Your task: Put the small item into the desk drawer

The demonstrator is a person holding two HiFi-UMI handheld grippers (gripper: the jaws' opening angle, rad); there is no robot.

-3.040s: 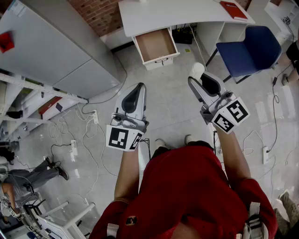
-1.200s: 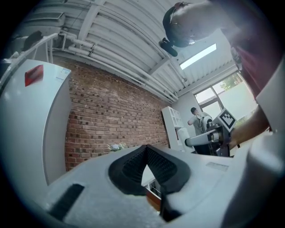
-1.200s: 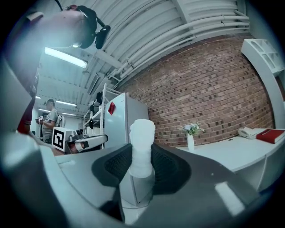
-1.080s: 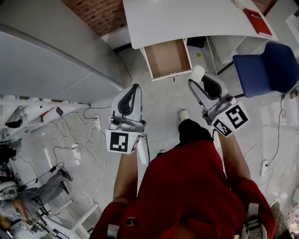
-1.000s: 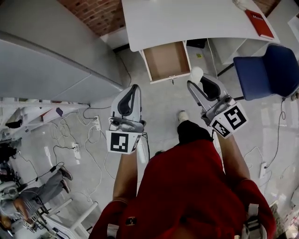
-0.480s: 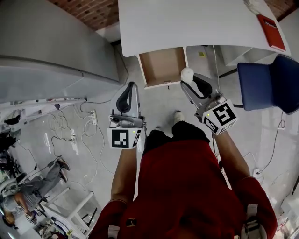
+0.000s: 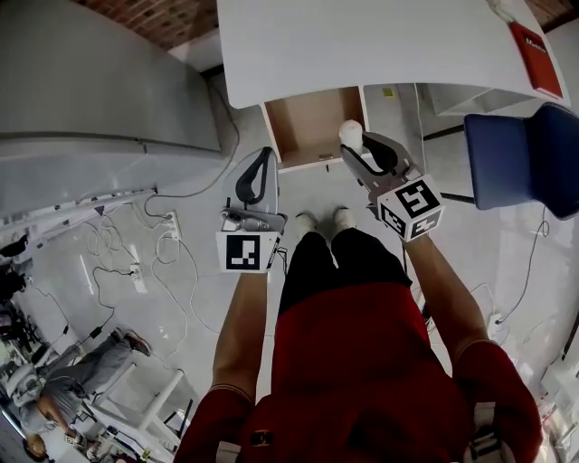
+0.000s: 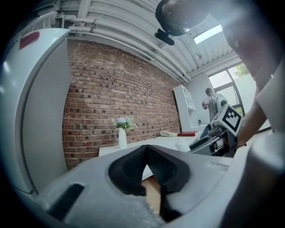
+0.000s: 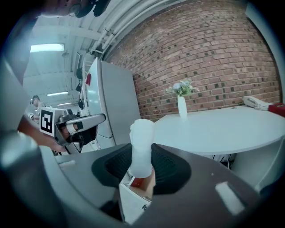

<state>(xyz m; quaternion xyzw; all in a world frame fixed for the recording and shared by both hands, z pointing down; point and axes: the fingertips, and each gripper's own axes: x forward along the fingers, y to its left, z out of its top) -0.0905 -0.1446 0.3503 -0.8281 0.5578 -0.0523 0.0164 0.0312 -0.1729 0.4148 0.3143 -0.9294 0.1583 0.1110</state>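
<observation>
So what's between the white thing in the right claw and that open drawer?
Nothing. In the right gripper view the white item, clamped in the right gripper, shows right against the open drawer, with only air between.

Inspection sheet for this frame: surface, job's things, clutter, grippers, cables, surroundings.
Surface: white desk, top mostly bare.
Job's things: drawer open, nothing seen inside; small white item held over its front right corner in the head view, not yet in.
Clutter: red book on the desk's right end; vase with flowers on the desk.
Grippers: right gripper shut on the white item; left gripper shut, empty.
Cables: loose cables on the floor at left.
Surroundings: blue chair at right, grey cabinet at left, brick wall behind.
</observation>
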